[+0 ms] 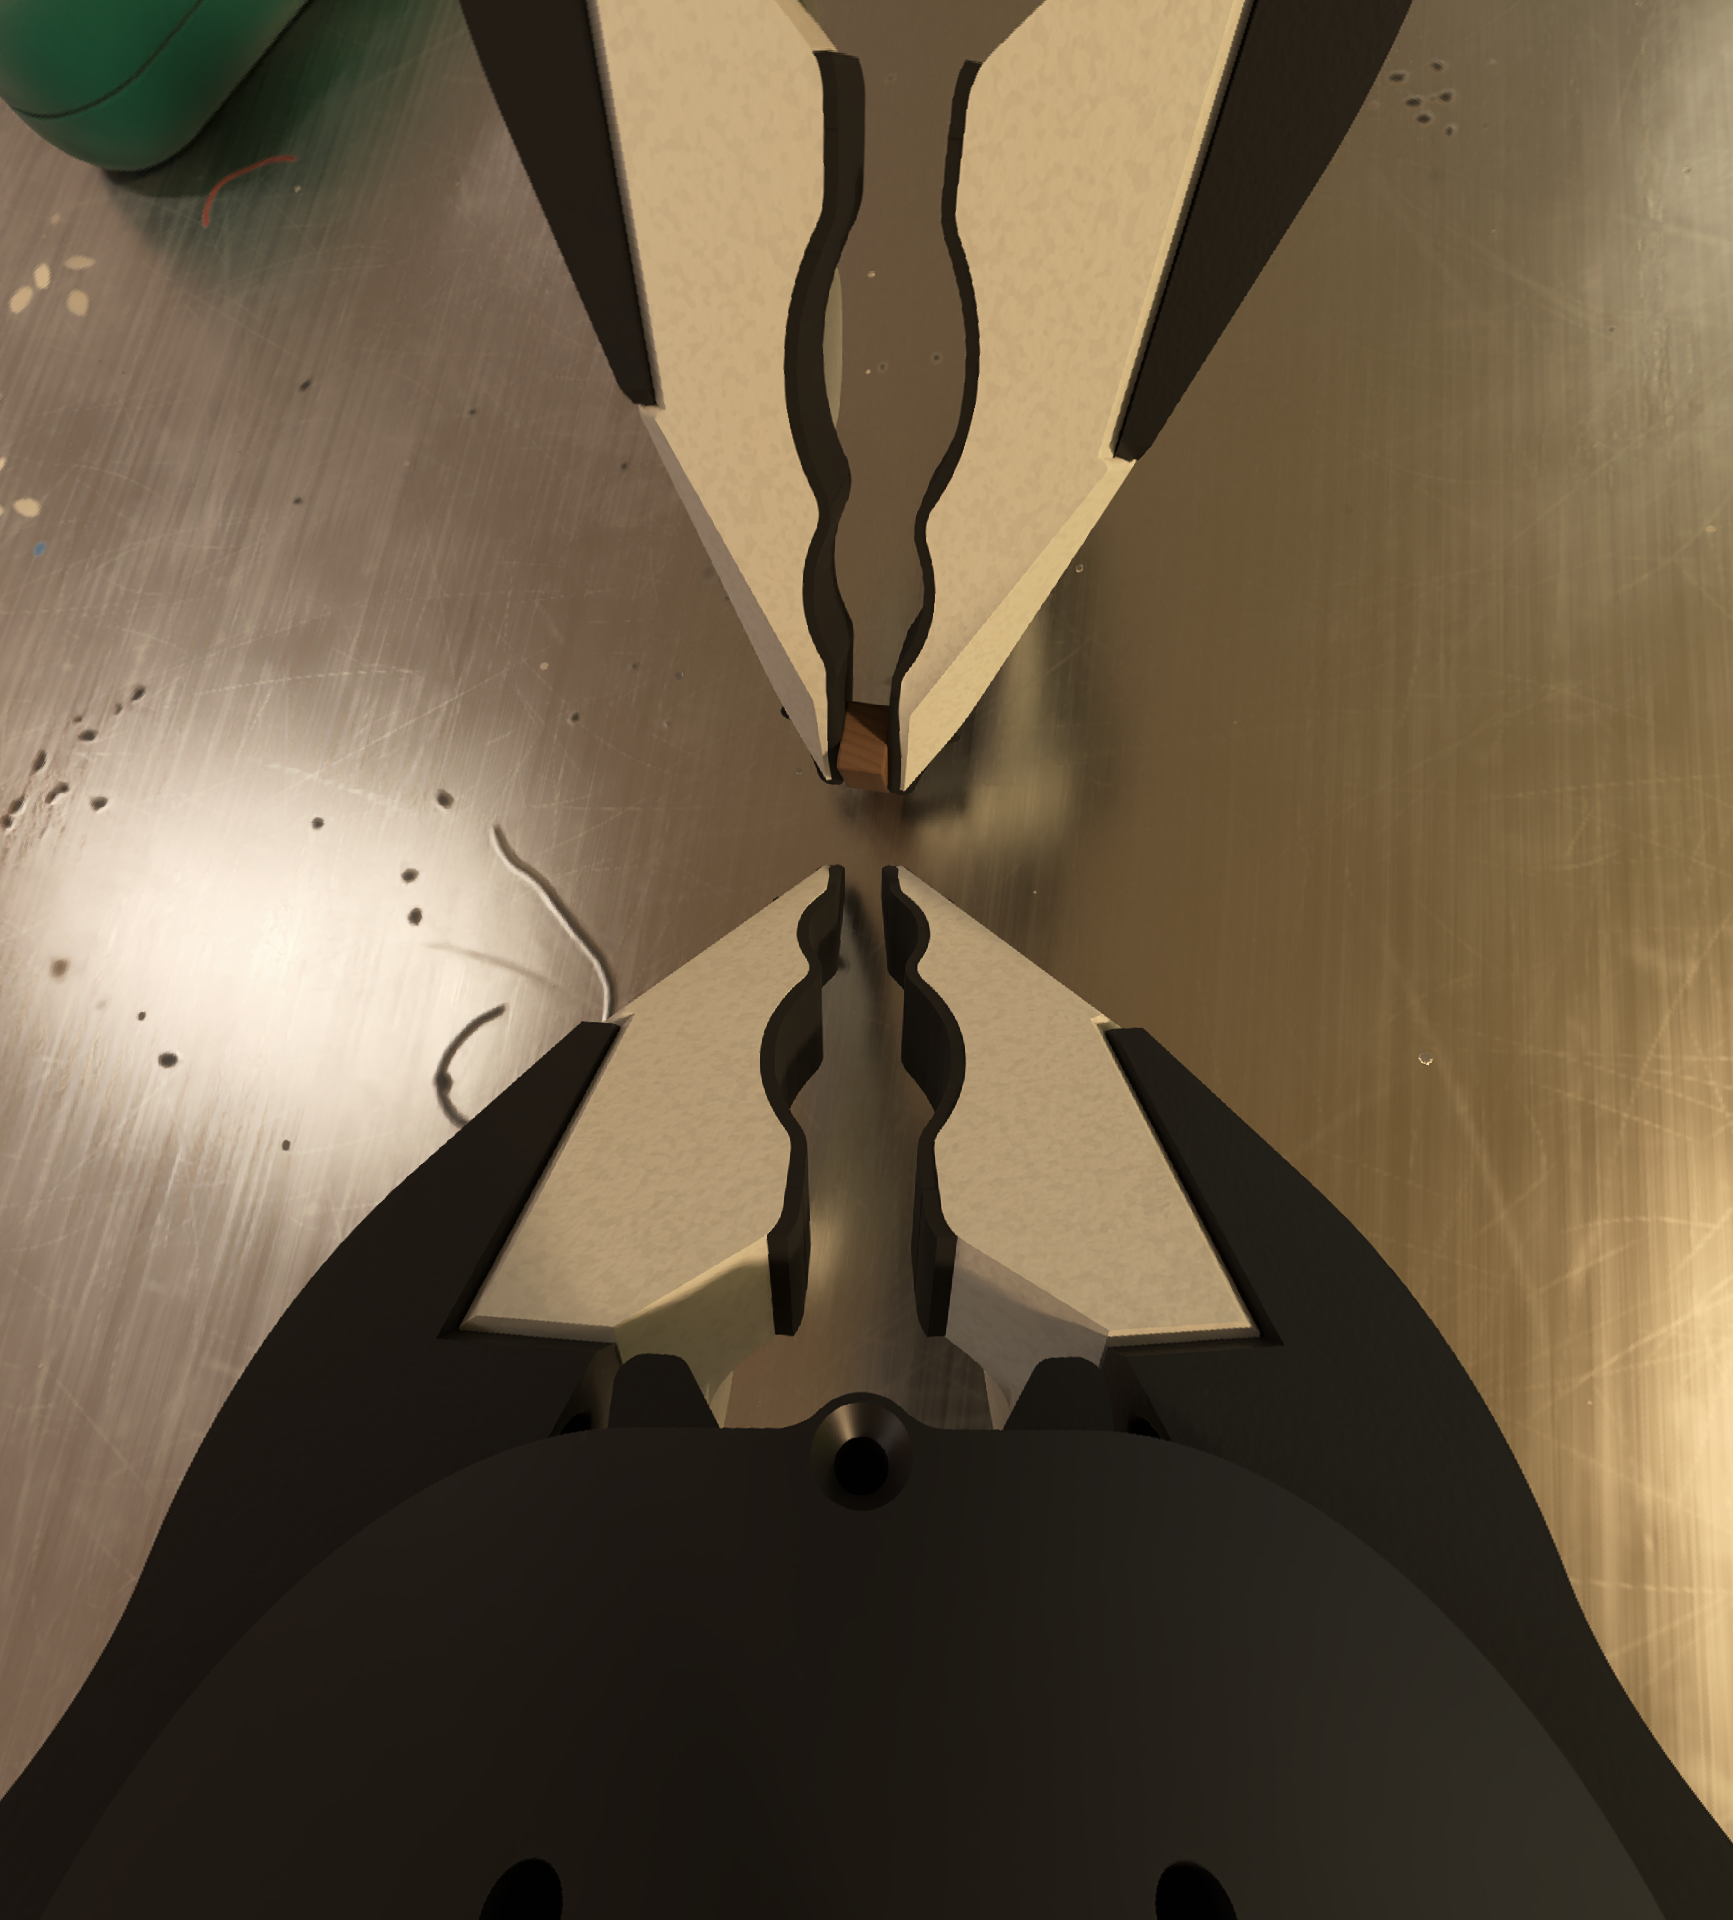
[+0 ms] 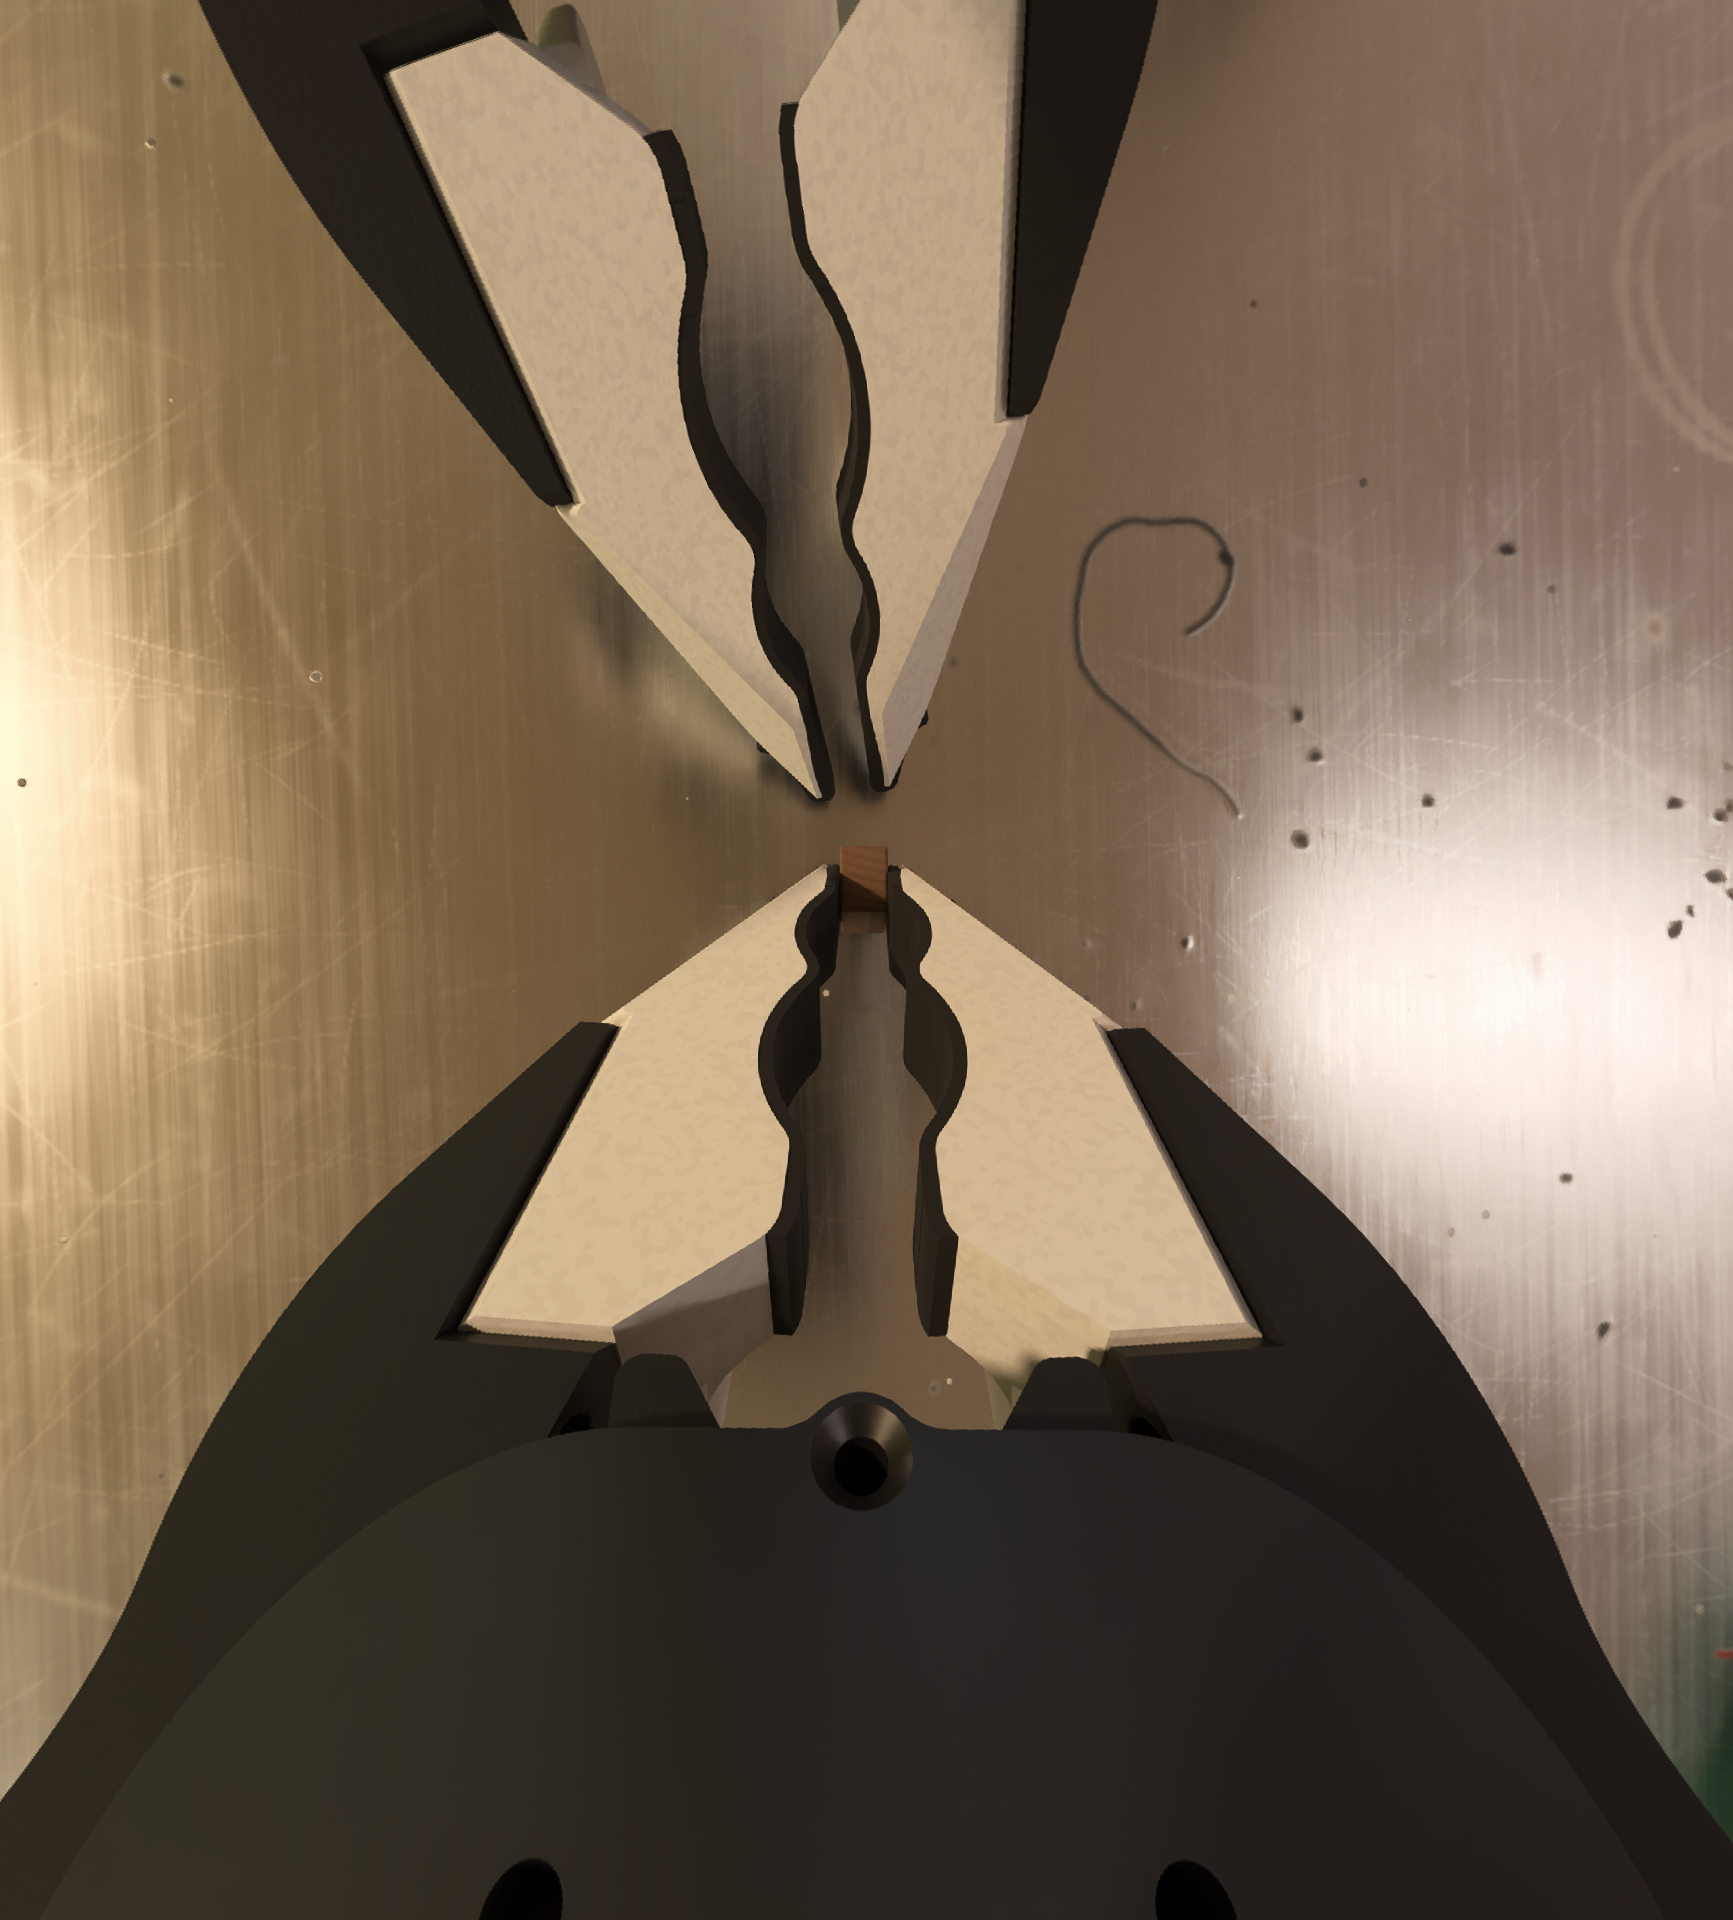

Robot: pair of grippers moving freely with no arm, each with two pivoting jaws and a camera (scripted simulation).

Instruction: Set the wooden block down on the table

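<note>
The wooden block (image 2: 863,875) is seen clamped between the fingertips of the right claw (image 2: 863,881), only its brown top and a small part of its near face being visible; the rest is hidden by the cream finger pads (image 2: 727,966) on either side. From the left wrist view the same block (image 1: 865,746) is shown at the tips of the far claw (image 1: 865,764), low over the worktop (image 1: 1361,831). Whether the block's underside touches the metal surface cannot be told from either picture, since that edge is lost in shadow and reflection.

The left claw (image 1: 863,875) is held narrow, a thin gap being left between its tips, and nothing is gripped in it. It is pointed tip to tip at the right claw, the two being near but apart. In the right wrist view the left claw (image 2: 851,784) is seen just beyond the block, with a small space between them; its upper body is cut off by the top edge.

A green rounded object (image 1: 135,73) is cut off at the upper left corner of the left view, and its kind cannot be made out. A thin curled thread (image 1: 550,935) lies on the scratched, speckled worktop beside the left claw. Glare washes out the worktop (image 2: 218,623) at the left of the right view.
</note>
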